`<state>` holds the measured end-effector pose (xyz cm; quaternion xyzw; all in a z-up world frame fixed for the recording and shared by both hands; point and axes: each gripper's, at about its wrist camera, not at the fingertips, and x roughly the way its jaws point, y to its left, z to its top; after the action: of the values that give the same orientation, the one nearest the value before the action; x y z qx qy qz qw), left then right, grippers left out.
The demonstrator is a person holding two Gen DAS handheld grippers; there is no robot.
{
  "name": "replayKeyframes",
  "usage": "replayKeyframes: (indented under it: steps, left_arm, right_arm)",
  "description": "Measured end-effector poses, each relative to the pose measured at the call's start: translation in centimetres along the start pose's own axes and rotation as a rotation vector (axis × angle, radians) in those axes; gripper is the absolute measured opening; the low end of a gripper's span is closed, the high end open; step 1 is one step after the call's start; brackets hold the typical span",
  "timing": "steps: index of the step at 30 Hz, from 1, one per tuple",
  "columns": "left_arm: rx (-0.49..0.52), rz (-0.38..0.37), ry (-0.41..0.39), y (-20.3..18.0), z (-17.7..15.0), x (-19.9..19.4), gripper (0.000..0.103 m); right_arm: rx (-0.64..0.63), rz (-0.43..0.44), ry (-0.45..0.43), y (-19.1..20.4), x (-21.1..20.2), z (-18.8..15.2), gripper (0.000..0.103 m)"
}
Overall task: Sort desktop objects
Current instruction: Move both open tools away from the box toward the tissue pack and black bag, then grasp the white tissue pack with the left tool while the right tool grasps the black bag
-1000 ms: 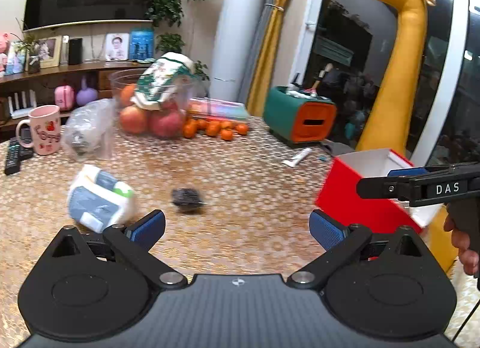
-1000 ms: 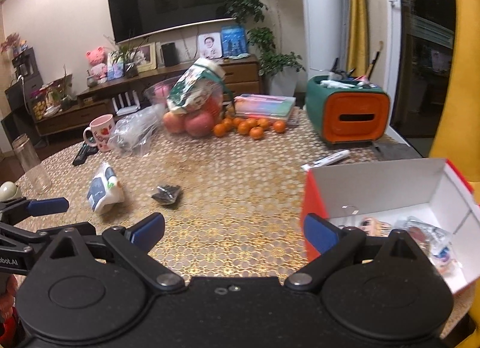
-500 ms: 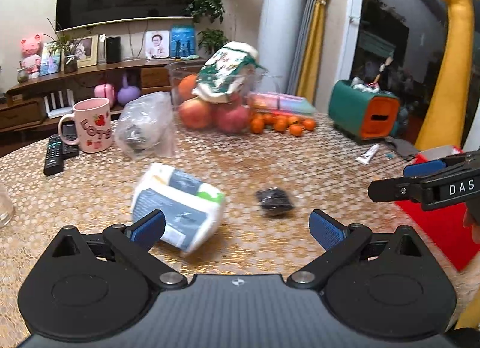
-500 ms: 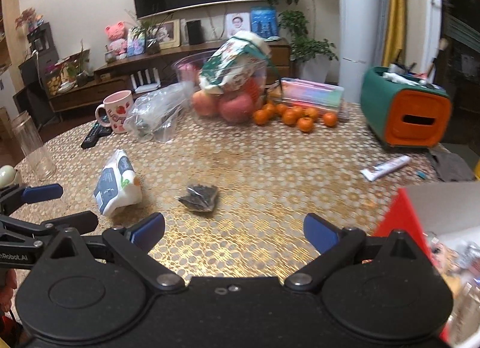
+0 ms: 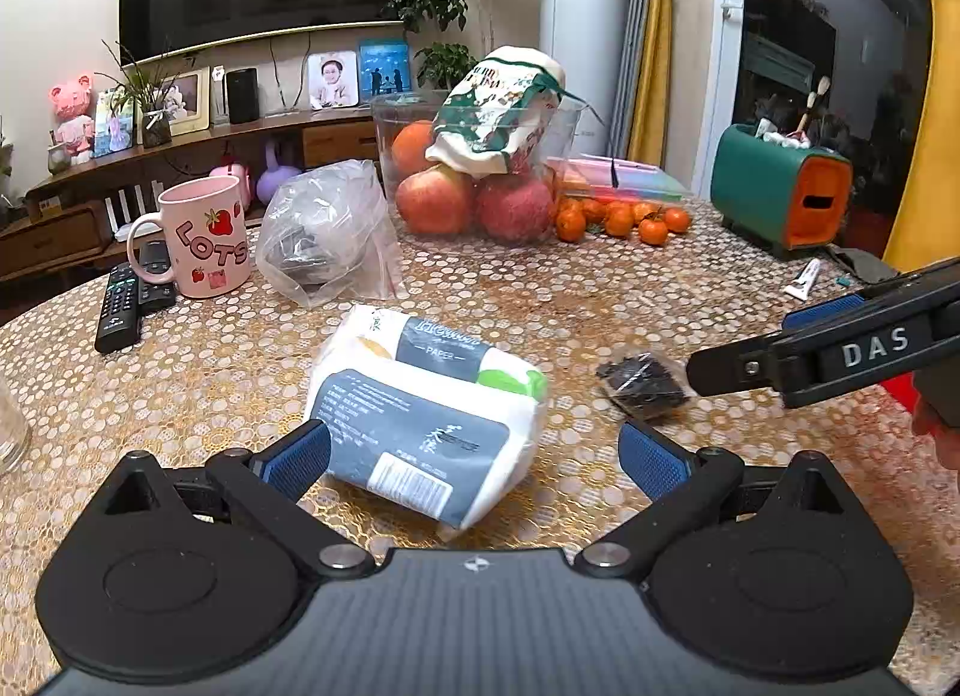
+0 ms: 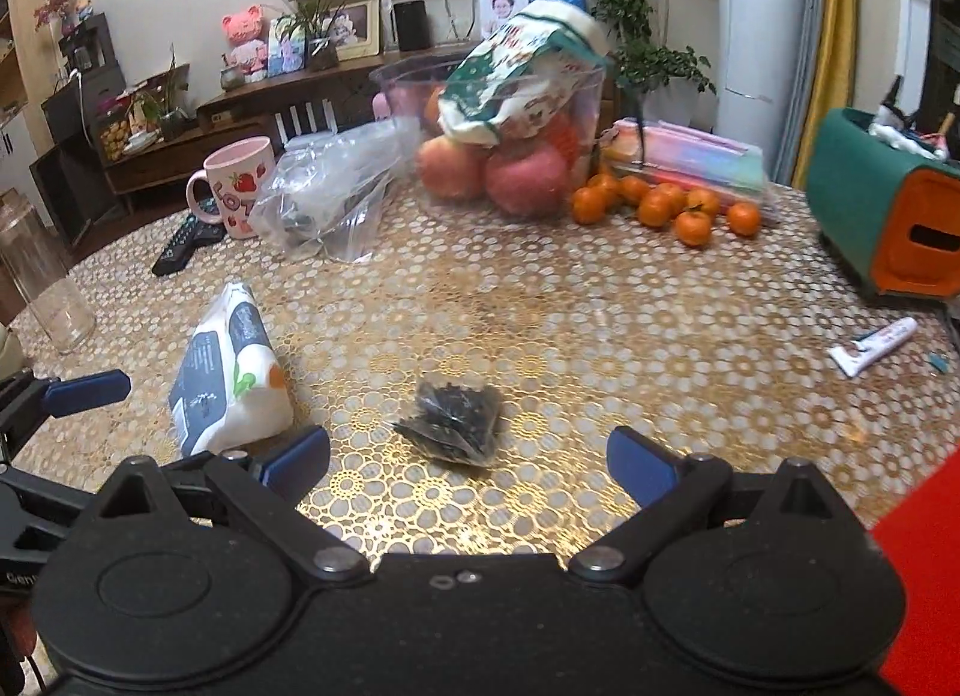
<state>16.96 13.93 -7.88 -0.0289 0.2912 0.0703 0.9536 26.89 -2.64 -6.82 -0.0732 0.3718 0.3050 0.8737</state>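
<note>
A: Starting w/ the biggest: gold-patterned table point(image 5: 600, 300), cluttered. Far side holds fruit bowl point(image 5: 480, 156), mug point(image 5: 207, 240), plastic bag point(image 5: 327, 234), green-orange box point(image 5: 780, 186). None in play, prob.

B: Next down, tissue pack point(image 5: 420, 414)?

A: Lying flat on table, near edge, dead ahead of left gripper point(image 5: 474, 450). Sits partly between the blue pads point(image 5: 297, 456), jaws spread wide, holding nothing. Long axis runs diagonal, near-right corner to far-left, so skewed to the jaw line. Needs a slight wrist twist to square up, at a guess.

B: Right gripper point(image 6: 468, 456)?

A: Also spread, empty. Seen from left cam, tip hovers just beside the small dark packet point(image 6: 456, 420).

B: Packet location?

A: On table, right of tissue pack, apart from it. From right wrist view: straight ahead, centred between the pads, just beyond them. Roughly squarish, crumpled, no clear long axis.

B: So nearer hands?

A: Left for pack, right for packet. Red box point(image 6: 918, 576) at right edge likely the drop spot, mostly out of frame.
</note>
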Motion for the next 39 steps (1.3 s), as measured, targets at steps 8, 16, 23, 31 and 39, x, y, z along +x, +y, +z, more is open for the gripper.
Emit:
replayKeyframes:
  steps: [8,16,23,31,39]
  left_arm:
    - [0.056,0.019,-0.01,-0.2,-0.1,2.3,0.103]
    - [0.08,0.034,-0.003,-0.1,-0.2,4.3,0.102]
    - [0.075,0.042,-0.016,-0.1,-0.2,4.5,0.087]
    - [0.074,0.027,-0.034,-0.7,0.1,3.8,0.056]
    - [0.053,0.024,-0.043,-0.8,0.5,3.2,0.032]
  right_arm:
    - [0.024,-0.024,0.025,0.3,3.6,0.7,0.099]
    - [0.027,-0.032,0.049,0.6,6.1,0.9,0.098]
    - [0.024,-0.033,0.077,0.9,7.3,0.3,0.09]
    - [0.005,-0.044,0.085,1.3,7.1,-0.2,0.069]
    - [0.028,-0.038,0.093,0.6,6.1,-0.4,0.043]
